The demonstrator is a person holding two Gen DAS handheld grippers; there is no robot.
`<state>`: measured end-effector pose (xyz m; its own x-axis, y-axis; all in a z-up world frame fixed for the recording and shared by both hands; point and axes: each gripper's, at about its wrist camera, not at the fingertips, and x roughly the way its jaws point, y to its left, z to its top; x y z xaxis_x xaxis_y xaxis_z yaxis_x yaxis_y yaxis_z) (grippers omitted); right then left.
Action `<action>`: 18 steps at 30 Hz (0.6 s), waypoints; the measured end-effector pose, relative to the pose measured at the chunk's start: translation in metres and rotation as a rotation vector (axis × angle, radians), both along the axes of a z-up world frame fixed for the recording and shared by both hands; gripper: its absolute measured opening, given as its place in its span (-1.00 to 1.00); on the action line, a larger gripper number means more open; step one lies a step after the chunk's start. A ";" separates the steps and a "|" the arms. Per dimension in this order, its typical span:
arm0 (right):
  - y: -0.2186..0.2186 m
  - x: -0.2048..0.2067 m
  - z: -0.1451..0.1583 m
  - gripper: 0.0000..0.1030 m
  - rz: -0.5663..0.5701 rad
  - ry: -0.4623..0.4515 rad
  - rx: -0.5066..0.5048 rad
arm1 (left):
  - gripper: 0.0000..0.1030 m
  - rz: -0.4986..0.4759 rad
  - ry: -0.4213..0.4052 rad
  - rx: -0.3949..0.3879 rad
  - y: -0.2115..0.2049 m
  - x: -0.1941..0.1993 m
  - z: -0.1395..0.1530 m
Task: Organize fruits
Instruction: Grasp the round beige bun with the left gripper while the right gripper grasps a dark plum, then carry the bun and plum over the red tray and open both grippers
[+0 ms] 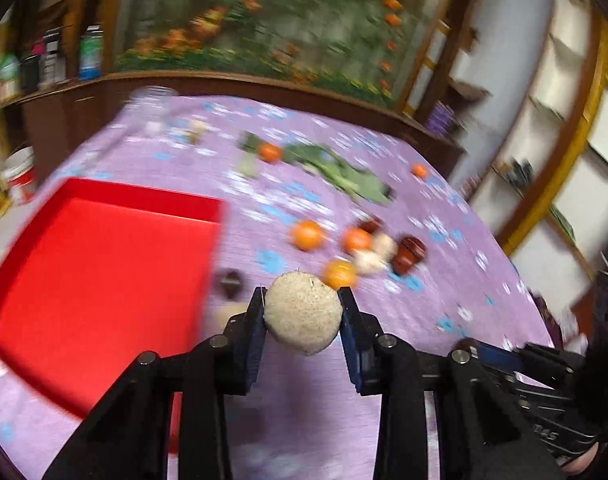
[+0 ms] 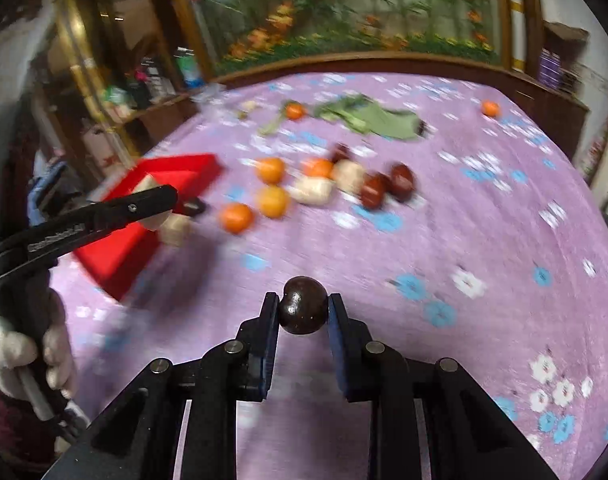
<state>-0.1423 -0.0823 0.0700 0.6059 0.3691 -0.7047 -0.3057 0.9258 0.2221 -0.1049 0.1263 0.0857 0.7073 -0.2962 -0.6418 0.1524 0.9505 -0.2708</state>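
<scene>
My left gripper [image 1: 303, 300] is shut on a pale, speckled round fruit [image 1: 302, 312], held above the purple cloth beside the red tray [image 1: 103, 276]. My right gripper [image 2: 304, 304] is shut on a small dark brown round fruit [image 2: 304, 310], lifted over the cloth. In the right wrist view the left gripper [image 2: 155, 208] reaches in from the left at the tray's [image 2: 119, 248] edge, a pale fruit between its fingers. A loose cluster of oranges [image 2: 270, 170], pale fruits [image 2: 312, 190] and dark red fruits [image 2: 402, 176] lies mid-table.
Green leaves [image 2: 368, 118] and two stray oranges [image 2: 490, 109] lie at the far side of the table. A small dark fruit [image 1: 229, 282] sits beside the tray. A gloved hand [image 2: 19, 352] holds the left gripper's handle. Cabinets and a flower mural [image 1: 271, 20] stand behind the table.
</scene>
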 end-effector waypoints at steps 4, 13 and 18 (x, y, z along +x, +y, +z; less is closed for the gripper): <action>0.049 0.006 0.019 -0.49 0.133 -0.009 0.067 | -0.36 0.186 -0.027 0.040 0.061 -0.009 0.006; 0.177 0.039 0.010 -0.48 0.345 0.061 0.117 | -0.36 0.432 0.026 0.071 0.156 -0.010 -0.018; 0.222 0.057 -0.014 -0.48 0.371 0.117 0.068 | -0.36 0.446 0.056 0.039 0.171 -0.008 -0.031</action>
